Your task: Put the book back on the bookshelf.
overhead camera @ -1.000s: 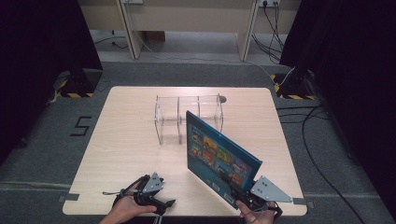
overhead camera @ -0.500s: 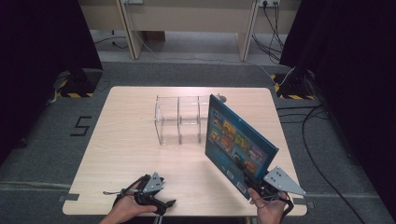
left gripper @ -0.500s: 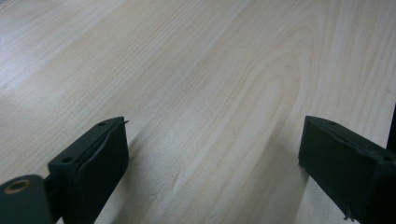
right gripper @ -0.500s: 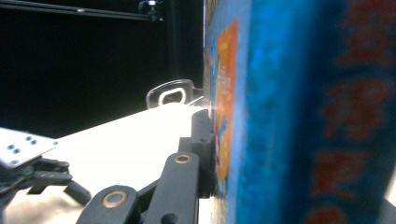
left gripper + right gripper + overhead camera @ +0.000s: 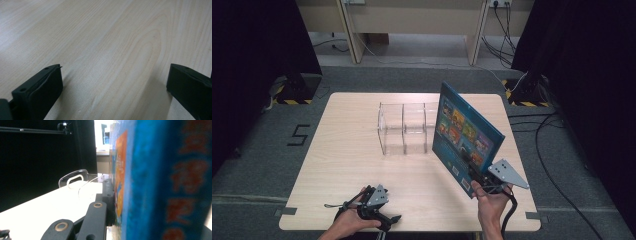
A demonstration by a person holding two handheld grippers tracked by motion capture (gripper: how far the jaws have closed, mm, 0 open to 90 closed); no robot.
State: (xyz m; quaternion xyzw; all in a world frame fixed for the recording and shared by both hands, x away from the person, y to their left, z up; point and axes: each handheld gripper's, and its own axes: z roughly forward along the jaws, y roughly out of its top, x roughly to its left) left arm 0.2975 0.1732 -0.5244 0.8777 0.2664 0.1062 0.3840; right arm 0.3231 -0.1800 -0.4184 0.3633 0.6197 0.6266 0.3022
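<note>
Gripping a blue book point(image 5: 464, 132) by its lower corner, the right tongs point(image 5: 477, 176) sit at lower right of the high view, clamped on the cover w/ the right hand point(image 5: 490, 204) coming up from the bottom edge, fingers wrapped round the handle, grey plate on top angled to the right. Book is lifted off the counter point(image 5: 347, 145), standing on edge & tilted, its top corner toward frame centre-top, picture cover facing left; it stands in front of the right end of the clear acrylic rack point(image 5: 404, 127), which sits mid-counter. Can't tell if book & rack touch. In the right gripper view the book point(image 5: 160, 180) takes up the right half, close & blurred, one black jaw pressed flat vs. the cover; rack point(image 5: 75, 180) visible further off at centre-left. Left tongs point(image 5: 379, 212) rest low at bottom left of the high view, near the counter's front edge, well apart from the book; left hand point(image 5: 349, 222) holds them from below, palm down. Left gripper view: jaws wide apart, nothing btwn them, bare wood counter point(image 5: 112, 50) beneath.
</note>
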